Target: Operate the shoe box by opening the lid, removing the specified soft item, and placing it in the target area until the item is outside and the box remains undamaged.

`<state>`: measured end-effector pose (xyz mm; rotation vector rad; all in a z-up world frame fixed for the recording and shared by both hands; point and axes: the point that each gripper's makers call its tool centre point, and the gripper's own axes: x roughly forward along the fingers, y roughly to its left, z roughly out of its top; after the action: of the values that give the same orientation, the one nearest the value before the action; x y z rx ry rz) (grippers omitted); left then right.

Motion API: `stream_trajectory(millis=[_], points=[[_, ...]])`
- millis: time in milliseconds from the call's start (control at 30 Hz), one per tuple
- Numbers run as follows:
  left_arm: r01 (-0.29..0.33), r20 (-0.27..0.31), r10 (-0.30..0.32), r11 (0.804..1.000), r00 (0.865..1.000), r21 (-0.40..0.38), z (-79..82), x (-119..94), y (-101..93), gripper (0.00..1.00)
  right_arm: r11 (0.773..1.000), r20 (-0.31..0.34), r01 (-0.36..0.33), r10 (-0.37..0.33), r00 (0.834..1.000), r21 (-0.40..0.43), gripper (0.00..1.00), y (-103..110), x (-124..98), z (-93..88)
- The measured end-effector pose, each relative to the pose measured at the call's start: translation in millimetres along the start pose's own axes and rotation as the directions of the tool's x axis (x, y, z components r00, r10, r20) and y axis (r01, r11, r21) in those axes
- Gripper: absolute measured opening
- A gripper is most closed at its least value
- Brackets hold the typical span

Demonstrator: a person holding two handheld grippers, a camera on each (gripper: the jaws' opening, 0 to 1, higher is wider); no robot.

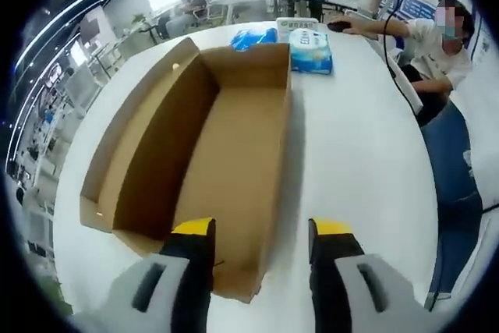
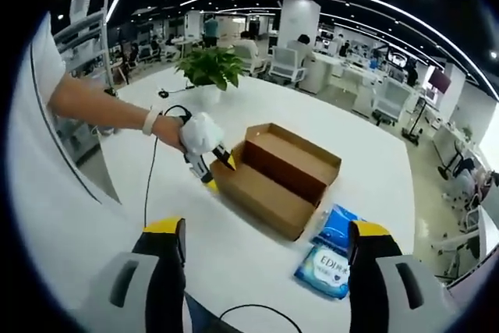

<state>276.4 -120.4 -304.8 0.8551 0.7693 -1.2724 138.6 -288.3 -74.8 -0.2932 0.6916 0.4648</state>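
The brown shoe box [image 1: 226, 161] lies open on the white table [image 1: 359, 161], its lid folded out flat to the left, and the inside looks bare. My left gripper [image 1: 261, 232] is open at the box's near end, one jaw over the inside and one over the table, so it straddles the right wall. A white-and-blue soft pack [image 1: 310, 51] and a blue bag [image 1: 253, 37] lie just past the far end. In the right gripper view, my right gripper [image 2: 267, 235] is wide open, high above the table and well short of the box [image 2: 277, 177]. There the soft pack [image 2: 327, 267] and blue bag [image 2: 339, 224] lie beside the box.
A hand holds the left gripper [image 2: 221, 173] at the box's end. A potted plant [image 2: 209, 68] stands further along the table. A person [image 1: 437, 44] sits at the table's far right edge. Office desks and chairs stand around.
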Motion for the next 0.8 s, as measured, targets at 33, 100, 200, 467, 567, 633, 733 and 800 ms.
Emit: stream_trajectory(millis=[33,100,200,467,567,633,733,800], points=[[-0.001,-0.001,0.001,1.000,1.000,0.005,0.4,1.4,0.5,0.39,1.000,0.002,-0.001,0.001,1.000,-0.002,0.87,-0.7,-0.1,-0.1],[-0.005,-0.017,0.005,1.000,1.000,0.031,-0.5,3.6,1.4,0.35,1.000,0.014,-0.003,0.003,1.000,-0.007,0.87,-1.4,-0.4,0.9],[0.000,-0.028,0.001,0.999,1.000,0.045,0.4,7.7,0.0,0.33,1.000,0.026,-0.017,0.017,1.000,-0.003,0.88,-1.2,-0.7,0.1],[0.006,-0.090,0.002,0.995,0.996,0.098,-9.4,14.5,-1.5,0.27,1.000,0.027,-0.008,0.008,1.000,0.021,0.88,-7.3,-1.5,-4.9],[0.010,-0.102,0.007,0.987,0.995,0.162,-9.8,17.3,-1.7,0.22,1.000,0.023,-0.010,0.010,1.000,0.026,0.87,-7.8,-0.8,-6.7],[0.009,-0.104,0.008,0.987,0.995,0.162,-9.4,19.0,-2.2,0.21,1.000,0.019,-0.011,0.010,1.000,0.028,0.87,-8.1,0.2,-7.7],[0.013,-0.104,0.009,0.979,0.995,0.204,-8.9,21.4,-2.8,0.19,0.999,0.014,-0.013,0.013,1.000,0.034,0.88,-8.4,2.2,-8.4],[0.012,-0.115,0.018,0.965,0.993,0.261,-9.1,22.1,-2.0,0.14,0.999,0.011,-0.019,0.019,1.000,0.036,0.88,-7.8,3.5,-7.8]])
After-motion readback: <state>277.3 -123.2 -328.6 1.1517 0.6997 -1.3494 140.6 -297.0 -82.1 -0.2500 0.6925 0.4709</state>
